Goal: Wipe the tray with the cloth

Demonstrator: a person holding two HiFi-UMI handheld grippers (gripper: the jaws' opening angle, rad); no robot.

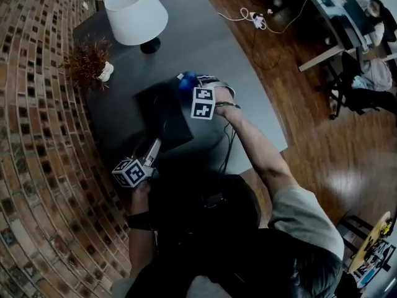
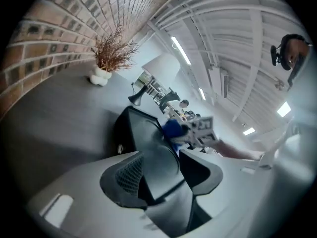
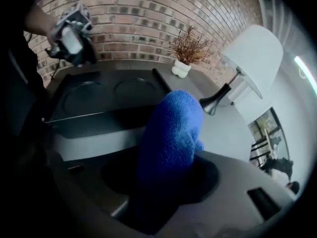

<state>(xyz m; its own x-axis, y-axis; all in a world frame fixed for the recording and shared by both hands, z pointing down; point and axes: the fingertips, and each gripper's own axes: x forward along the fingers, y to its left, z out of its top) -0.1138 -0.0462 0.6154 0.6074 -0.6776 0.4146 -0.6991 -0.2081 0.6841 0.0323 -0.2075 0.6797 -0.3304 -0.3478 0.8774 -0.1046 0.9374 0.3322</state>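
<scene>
A black tray (image 1: 167,120) with two round recesses (image 3: 99,95) lies on the dark table (image 1: 248,104). My left gripper (image 1: 155,146) is at the tray's near edge. In the left gripper view the tray's rim (image 2: 143,128) runs between the jaws, which stand apart around it without a clear squeeze. My right gripper (image 1: 189,82) hovers at the tray's far right corner, shut on a blue cloth (image 3: 173,128) that sticks out past its fingertips. From the right gripper view, the left gripper (image 3: 79,53) sits over the tray's opposite side. The cloth (image 2: 172,129) also shows beyond the tray.
A white-shaded lamp (image 1: 136,14) and a dried plant in a white vase (image 1: 93,61) stand at the table's far end. A brick wall (image 1: 37,135) runs along the left. Right of the table's edge is wooden floor with cables (image 1: 248,17), desks and chairs.
</scene>
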